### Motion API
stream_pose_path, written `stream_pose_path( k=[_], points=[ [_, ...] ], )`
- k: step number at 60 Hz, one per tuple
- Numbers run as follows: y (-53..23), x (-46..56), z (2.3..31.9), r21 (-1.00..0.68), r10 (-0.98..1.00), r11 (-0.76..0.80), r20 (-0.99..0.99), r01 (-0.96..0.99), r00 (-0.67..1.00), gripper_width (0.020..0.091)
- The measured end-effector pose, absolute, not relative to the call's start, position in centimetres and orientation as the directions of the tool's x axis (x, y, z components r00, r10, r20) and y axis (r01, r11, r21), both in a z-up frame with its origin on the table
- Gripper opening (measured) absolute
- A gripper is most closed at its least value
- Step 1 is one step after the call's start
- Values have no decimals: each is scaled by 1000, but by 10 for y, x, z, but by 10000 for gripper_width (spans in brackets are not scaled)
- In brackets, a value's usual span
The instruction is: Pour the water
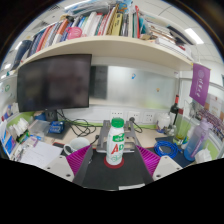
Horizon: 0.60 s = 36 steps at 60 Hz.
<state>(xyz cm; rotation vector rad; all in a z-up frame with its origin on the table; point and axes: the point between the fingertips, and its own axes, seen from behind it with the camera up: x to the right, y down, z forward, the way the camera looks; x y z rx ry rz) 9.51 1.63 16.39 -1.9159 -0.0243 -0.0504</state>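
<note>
Green-labelled bottle (pixel 116 143) | clamped in tool (pixel 114 160) | above cluttered desk (pixel 150 128)

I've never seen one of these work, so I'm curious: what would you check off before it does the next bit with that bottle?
1. Bottle between the gripper pads: ok.
2. Both pads pressing on it: cannot tell.
3. Bottle upright: ok.
4. Green cap off for pouring: not ok, it looks on.
5. Cup or container to pour into: cannot tell, none clearly visible among the desk clutter.
6. Water level in bottle: cannot tell.
</note>
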Motion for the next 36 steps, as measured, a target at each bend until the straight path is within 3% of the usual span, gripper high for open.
stream_pose_path(
  k=[16, 36],
  points=[
    [-32, 66, 244, -956, -72, -290, 61, 38, 996, 857],
    [-56, 46, 274, -966, -106, -257, 40, 11, 994, 851]
  ],
)
